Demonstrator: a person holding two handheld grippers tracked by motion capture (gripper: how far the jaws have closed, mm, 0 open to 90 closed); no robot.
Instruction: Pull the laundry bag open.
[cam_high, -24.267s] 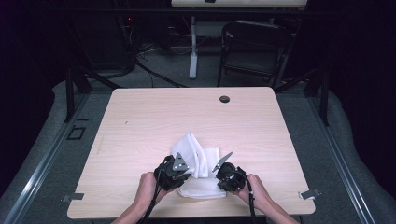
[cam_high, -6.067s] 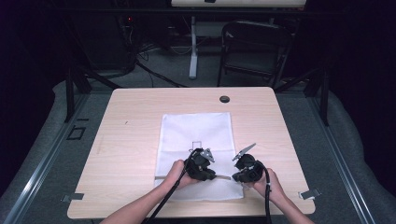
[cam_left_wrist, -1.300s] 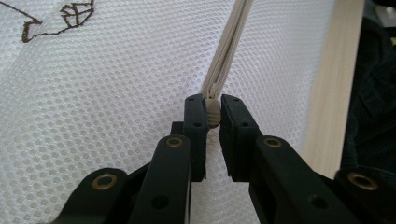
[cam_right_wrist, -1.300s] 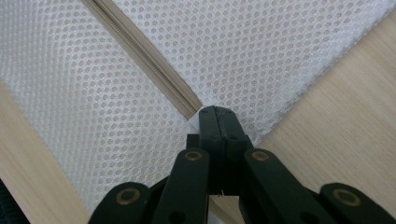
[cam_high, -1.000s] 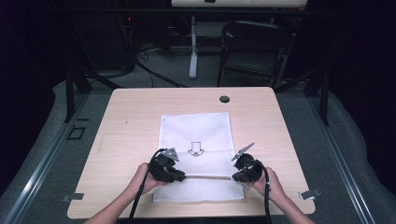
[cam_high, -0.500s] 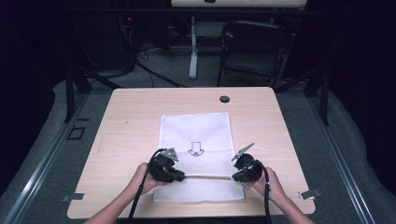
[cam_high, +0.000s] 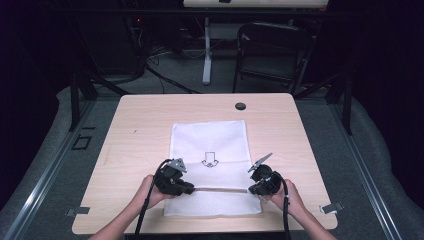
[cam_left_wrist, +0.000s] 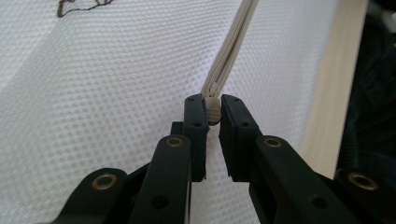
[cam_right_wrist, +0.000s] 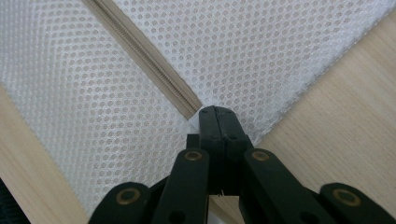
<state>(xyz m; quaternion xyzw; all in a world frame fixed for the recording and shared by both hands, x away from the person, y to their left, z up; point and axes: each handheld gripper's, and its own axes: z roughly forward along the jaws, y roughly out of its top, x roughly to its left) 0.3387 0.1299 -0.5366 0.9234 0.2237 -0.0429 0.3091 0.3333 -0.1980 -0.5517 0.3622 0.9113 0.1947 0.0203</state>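
Left gripper (cam_left_wrist: 213, 109) pinches the zipper pull (cam_left_wrist: 212, 111) at the zipper's (cam_high: 220, 190) left end. Right gripper (cam_right_wrist: 218, 113), jaws pressed together, clamps the white mesh bag (cam_high: 210, 145) at the zipper's right end. Bag lies flat on the wooden table (cam_high: 140, 120), toward its near edge, both grippers low on it.

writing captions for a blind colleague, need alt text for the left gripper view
The left gripper is shut on the beige zipper pull of a white mesh bag, with the zipper running up and away from it. A strip of the wooden table shows at right.
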